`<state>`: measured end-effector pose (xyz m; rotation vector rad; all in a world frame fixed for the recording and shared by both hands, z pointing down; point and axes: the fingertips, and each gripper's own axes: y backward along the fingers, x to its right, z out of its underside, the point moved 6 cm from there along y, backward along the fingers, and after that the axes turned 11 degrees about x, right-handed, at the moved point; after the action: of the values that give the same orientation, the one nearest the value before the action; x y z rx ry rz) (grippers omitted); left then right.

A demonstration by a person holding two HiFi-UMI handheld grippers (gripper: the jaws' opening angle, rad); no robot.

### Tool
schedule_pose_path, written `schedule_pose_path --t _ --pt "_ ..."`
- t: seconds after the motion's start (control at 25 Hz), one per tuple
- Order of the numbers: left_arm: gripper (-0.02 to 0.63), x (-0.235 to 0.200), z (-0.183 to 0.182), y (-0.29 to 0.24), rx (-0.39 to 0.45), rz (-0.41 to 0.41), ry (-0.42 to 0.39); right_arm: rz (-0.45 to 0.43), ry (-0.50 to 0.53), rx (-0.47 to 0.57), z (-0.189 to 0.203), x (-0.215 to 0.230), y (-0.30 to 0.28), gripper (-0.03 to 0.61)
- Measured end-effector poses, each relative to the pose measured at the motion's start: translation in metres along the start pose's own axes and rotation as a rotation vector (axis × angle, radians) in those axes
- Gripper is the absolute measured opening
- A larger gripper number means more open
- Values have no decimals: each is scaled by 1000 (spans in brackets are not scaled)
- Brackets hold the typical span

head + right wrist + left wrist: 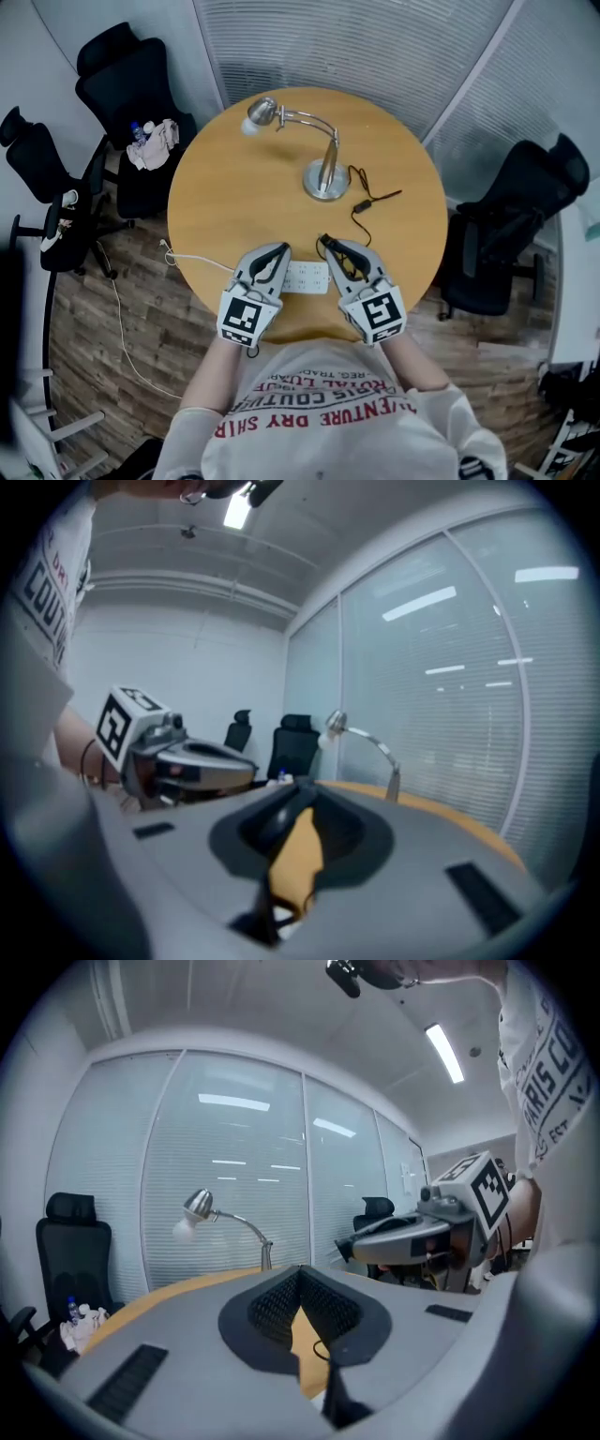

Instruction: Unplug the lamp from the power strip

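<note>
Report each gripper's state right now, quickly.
Left gripper: closed, tips together, nothing between them.
Right gripper: closed on a dark thing, apparently the lamp plug.

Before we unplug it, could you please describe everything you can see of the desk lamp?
The desk lamp is silvery metal: a round base, a post, a bent arm and a shade with a white bulb. It stands upright on the round wooden table. Its black cord trails to the right gripper, whose jaws appear shut on the plug.
</note>
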<state>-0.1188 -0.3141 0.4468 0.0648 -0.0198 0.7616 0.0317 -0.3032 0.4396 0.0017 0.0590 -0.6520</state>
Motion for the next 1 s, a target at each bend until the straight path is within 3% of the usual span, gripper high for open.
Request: schedule_pose_path --t 0.2,0.4,1.0 --pt "28 -4 -33 10 93 -18 78 12 -7 52 -13 2 9 72" --pt "28 -6 -37 18 86 33 64 19 -11 53 -15 4 15 72" --pt "28 -7 -37 21 85 14 73 33 -39 39 -10 7 20 72"
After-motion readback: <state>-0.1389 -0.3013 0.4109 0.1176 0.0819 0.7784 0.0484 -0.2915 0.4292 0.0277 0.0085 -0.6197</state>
